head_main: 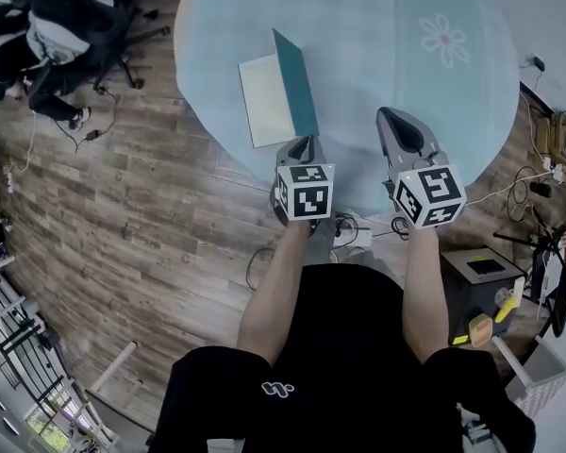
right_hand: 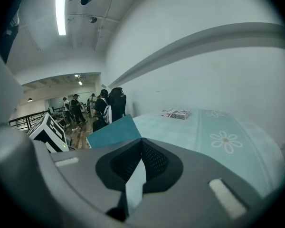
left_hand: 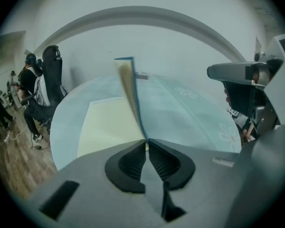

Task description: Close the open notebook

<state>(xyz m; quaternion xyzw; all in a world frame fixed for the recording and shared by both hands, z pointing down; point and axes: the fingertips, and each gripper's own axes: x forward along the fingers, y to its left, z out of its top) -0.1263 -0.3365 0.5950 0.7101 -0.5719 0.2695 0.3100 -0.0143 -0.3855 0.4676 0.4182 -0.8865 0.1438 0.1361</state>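
Note:
The notebook lies on the round table (head_main: 377,26) with its pale pages (head_main: 267,99) flat and its teal cover (head_main: 297,83) standing nearly upright. My left gripper (head_main: 305,142) is at the notebook's near edge. In the left gripper view the cover (left_hand: 128,99) rises edge-on straight from the tips of the left gripper (left_hand: 147,141), which pinch its lower edge. The pages (left_hand: 107,122) lie to the left of it. My right gripper (head_main: 396,116) hovers over the cloth to the right of the notebook, apart from it. The right gripper (right_hand: 141,140) is shut on nothing, with the teal cover (right_hand: 111,131) to its left.
The cloth is light blue with a white flower (head_main: 443,38). A small patterned box (right_hand: 176,113) lies far across the table. An office chair (head_main: 94,26) and people are on the wooden floor to the left. A black box (head_main: 481,276) and cables sit on the floor to the right.

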